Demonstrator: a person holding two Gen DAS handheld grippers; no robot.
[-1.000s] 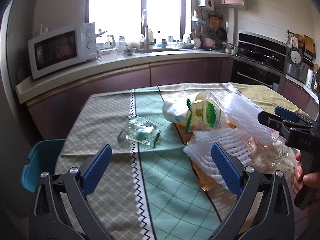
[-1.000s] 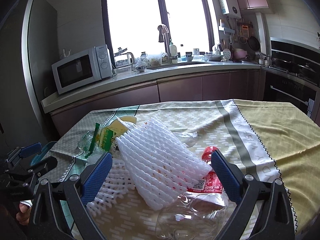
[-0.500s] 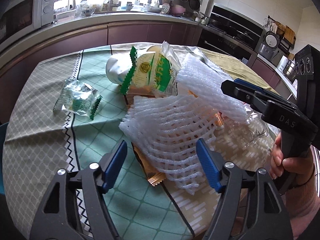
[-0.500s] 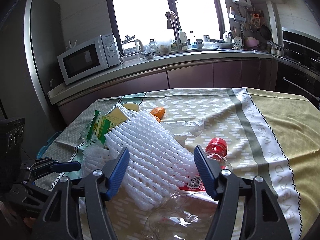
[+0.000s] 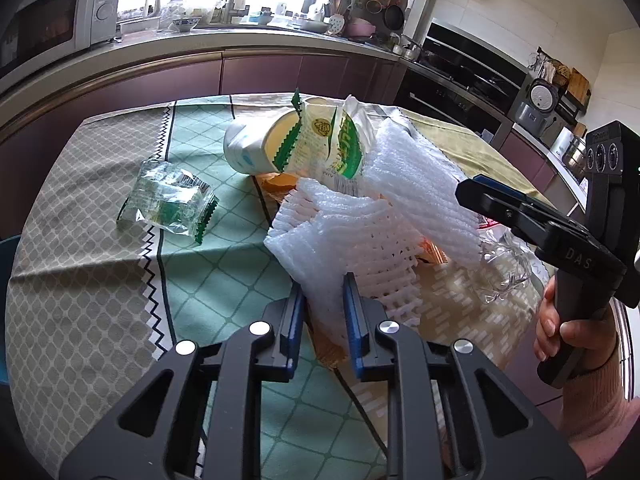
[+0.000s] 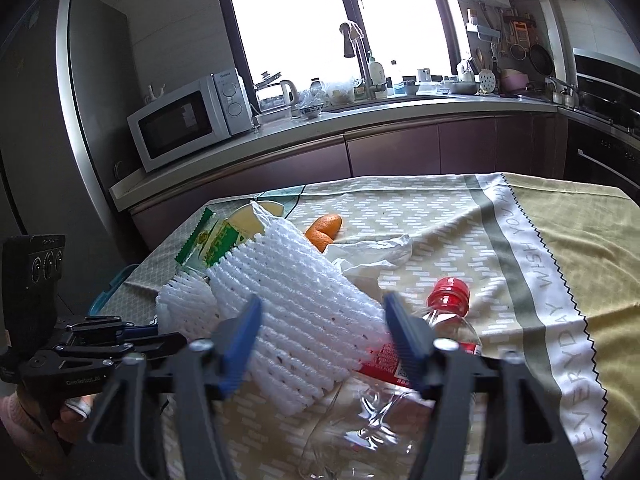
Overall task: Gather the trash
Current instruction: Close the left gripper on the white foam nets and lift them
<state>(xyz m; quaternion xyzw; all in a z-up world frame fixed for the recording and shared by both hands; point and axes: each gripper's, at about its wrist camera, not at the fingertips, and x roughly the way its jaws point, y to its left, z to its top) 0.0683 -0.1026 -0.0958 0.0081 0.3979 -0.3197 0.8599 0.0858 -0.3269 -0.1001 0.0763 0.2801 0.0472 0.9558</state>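
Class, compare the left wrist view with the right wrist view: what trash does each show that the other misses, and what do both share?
Only the left wrist view shows the clear green-printed wrapper lying apart on the tablecloth.

Only the right wrist view shows the orange peel, the crumpled tissue and the bottle's red cap.

Both show the white foam nets, the yellow-green bag and the microwave.

Our two grippers (image 5: pixel 322 312) (image 6: pixel 322 334) are black frames with blue finger pads and silver screws; "DAS" marks one, and our sleeve (image 5: pixel 596 408) is pinkish knit.
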